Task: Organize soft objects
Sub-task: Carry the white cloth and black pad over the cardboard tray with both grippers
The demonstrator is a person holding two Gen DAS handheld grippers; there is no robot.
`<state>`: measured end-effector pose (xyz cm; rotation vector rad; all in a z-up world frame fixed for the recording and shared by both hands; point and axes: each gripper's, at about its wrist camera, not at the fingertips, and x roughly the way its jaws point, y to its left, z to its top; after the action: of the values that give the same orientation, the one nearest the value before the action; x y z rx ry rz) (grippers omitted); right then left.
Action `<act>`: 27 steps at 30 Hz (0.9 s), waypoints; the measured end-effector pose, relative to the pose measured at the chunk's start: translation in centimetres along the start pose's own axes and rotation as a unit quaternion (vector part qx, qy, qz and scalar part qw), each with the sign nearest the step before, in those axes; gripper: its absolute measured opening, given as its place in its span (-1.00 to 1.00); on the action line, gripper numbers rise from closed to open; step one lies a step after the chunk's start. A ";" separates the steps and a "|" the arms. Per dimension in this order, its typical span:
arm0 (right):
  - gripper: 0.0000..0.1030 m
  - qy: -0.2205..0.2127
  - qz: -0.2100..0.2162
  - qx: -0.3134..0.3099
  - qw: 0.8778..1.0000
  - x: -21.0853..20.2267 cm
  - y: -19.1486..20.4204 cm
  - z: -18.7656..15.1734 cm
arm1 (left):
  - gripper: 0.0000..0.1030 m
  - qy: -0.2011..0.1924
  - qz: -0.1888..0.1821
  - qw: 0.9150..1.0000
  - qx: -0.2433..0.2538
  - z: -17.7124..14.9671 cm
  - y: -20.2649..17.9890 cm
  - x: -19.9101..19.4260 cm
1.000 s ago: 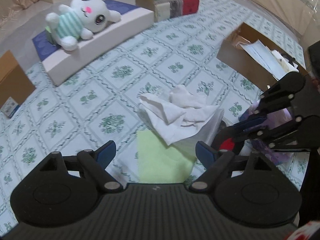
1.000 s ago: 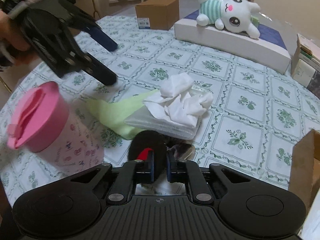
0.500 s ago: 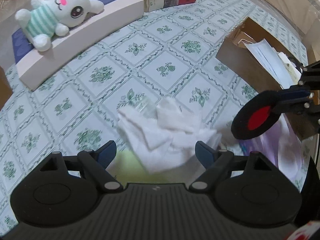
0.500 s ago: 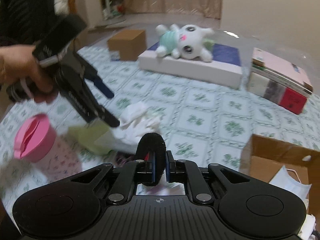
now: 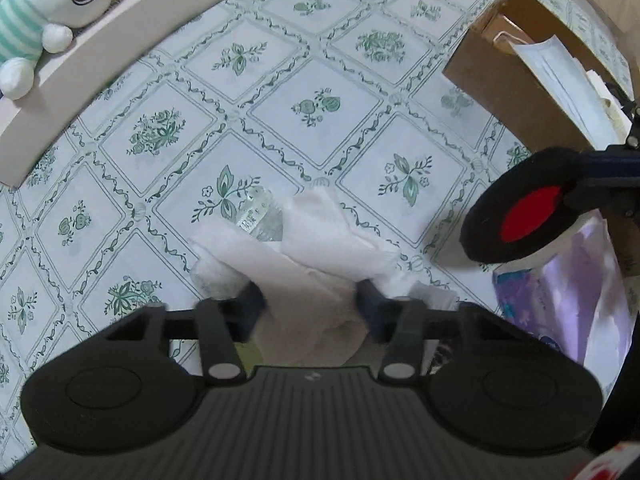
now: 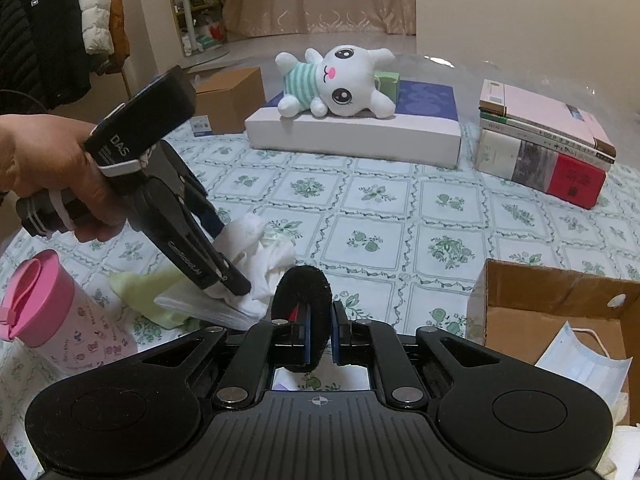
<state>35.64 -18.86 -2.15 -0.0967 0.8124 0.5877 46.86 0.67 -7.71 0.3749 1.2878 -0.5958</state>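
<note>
A crumpled white cloth lies on a clear plastic pack on the green-patterned tablecloth. My left gripper points steeply down over it. Its jaws are closing, with the cloth bunched between the pads and touching both. In the right wrist view a hand holds the left gripper with its tips in the white cloth. My right gripper is shut on a black round pad with a red centre, lifted off the table. That pad hangs to the right of the cloth.
A plush rabbit lies on a white flat box at the back. Stacked books stand at the back right. An open cardboard box holds a face mask. A pink cup and a pale green cloth sit left.
My left gripper came down over the white cloth and its jaws narrowed onto it. My right gripper lifted the black pad off the table and carried it toward the cardboard box.
</note>
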 end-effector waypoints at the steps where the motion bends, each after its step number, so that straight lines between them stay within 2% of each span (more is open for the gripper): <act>1: -0.82 -0.001 0.000 0.001 1.000 0.0 -0.1 0.0 | -0.38 0.001 0.000 1.000 0.000 0.0 0.0 0.0; 2: -0.82 -0.002 -0.001 0.003 1.000 -0.1 -0.2 -0.1 | -0.47 0.001 0.003 1.000 0.001 0.0 0.0 -0.1; 3: -0.82 -0.003 -0.002 0.004 1.000 -0.2 -0.2 -0.1 | -0.67 0.000 0.006 1.000 0.002 0.0 -0.1 -0.2; 5: -0.82 -0.006 -0.003 0.008 1.000 -0.5 -0.3 -0.1 | -0.74 -0.005 0.013 1.000 -0.001 -0.2 -0.2 -0.7; 11: -0.82 -0.022 -0.005 0.018 1.000 -3.0 0.2 0.2 | -0.76 -0.055 0.027 0.997 -0.041 -1.4 -0.2 -5.4; 16: -0.82 -0.044 -0.003 0.033 0.998 -6.2 1.1 0.3 | -0.76 -0.108 0.040 0.990 -0.084 -3.2 -1.0 -10.8; 27: -0.82 -0.078 -0.004 0.051 0.996 -14.2 4.9 -2.3 | -0.76 -0.190 0.056 0.972 -0.126 -9.2 -8.3 -19.2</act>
<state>23.92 -21.88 6.98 0.0381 0.6892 0.5379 31.54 3.24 9.02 0.1130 0.9504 -0.3801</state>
